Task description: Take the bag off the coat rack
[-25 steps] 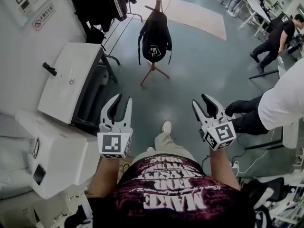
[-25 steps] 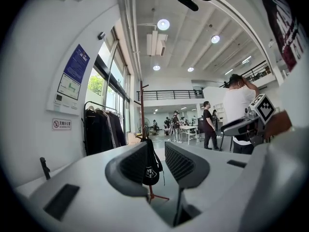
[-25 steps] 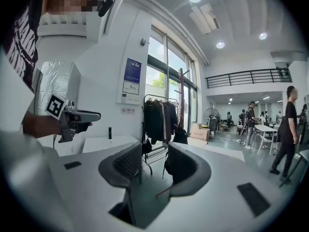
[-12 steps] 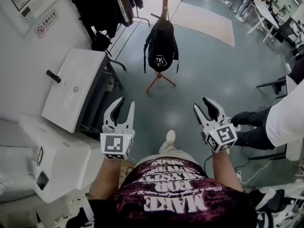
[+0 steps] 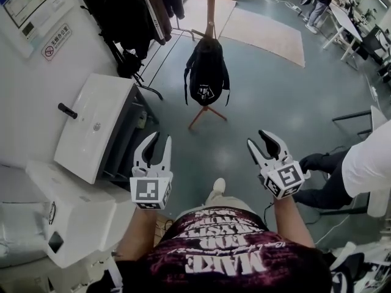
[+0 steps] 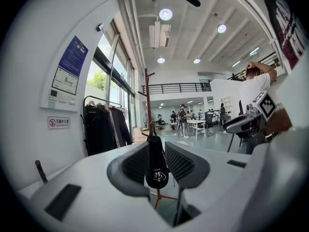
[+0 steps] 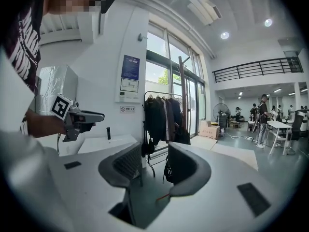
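Observation:
A black backpack (image 5: 206, 72) hangs by its top loop from a wooden coat rack (image 5: 211, 5) that stands on tripod legs a few steps ahead of me. Both grippers are held out at waist height, well short of it. My left gripper (image 5: 160, 140) is open and empty. In the left gripper view the bag (image 6: 157, 166) shows far off in the gap between the jaws. My right gripper (image 5: 259, 140) is also open and empty. In the right gripper view the bag (image 7: 167, 170) peeks out beside the right-hand jaw, partly hidden.
A rail of dark coats (image 5: 134, 11) stands left of the rack. White cabinets (image 5: 91, 127) line the wall at my left. A person in a white shirt (image 5: 366, 163) sits close at my right. A beige rug (image 5: 263, 29) lies beyond the rack, with people at tables farther back.
The rack and bag have come nearer and lower in the head view as I step forward. Both grippers stay open and keep their places in front of me.

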`<state>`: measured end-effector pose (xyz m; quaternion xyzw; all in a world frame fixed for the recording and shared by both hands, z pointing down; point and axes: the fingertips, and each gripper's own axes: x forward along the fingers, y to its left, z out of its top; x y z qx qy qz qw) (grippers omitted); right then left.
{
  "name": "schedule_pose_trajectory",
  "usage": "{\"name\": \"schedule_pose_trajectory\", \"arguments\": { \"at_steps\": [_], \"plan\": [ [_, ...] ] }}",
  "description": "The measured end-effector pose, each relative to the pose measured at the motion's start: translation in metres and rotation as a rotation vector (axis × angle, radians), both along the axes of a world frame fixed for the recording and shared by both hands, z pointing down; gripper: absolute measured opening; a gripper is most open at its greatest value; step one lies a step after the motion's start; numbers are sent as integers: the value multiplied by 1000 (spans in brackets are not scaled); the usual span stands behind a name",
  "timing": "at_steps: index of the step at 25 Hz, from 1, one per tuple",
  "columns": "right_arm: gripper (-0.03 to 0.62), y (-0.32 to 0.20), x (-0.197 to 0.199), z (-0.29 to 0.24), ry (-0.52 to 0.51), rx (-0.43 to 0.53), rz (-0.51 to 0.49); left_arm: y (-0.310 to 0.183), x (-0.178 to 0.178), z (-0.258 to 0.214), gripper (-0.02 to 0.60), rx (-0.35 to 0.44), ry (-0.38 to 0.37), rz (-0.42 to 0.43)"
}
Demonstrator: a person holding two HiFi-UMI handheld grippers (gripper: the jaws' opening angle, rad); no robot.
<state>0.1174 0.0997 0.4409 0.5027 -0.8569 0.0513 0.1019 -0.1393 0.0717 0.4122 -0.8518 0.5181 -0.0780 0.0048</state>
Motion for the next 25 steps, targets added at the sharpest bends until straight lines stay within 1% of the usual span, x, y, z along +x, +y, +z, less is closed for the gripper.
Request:
{"name": "schedule_pose_trajectory", "arguments": {
  "at_steps": [3, 8, 13, 19, 21, 23, 25],
  "plan": [
    [175, -16, 8, -2, -2, 3, -5, -13, 10, 0, 103, -11, -1, 6],
    [173, -37, 26, 1, -2, -8, -11, -37, 29, 7, 103, -63, 36, 16],
    [173, -55, 46, 4, -20, -14, -16, -50, 52, 2, 103, -50, 22, 25],
    [173, -80, 70, 9, -38, -21, -40, -76, 72, -3, 103, -44, 7, -21],
    [173, -86, 80, 8, -39, -12, -53, -80, 83, -3, 103, -47, 15, -22],
    [172, -94, 91, 8, -41, -7, -58, -82, 95, -1, 103, -64, 40, -18],
    [173, -100, 99, 8, -52, -9, -57, -80, 101, 3, 103, -79, 47, -17]
  ]
}}
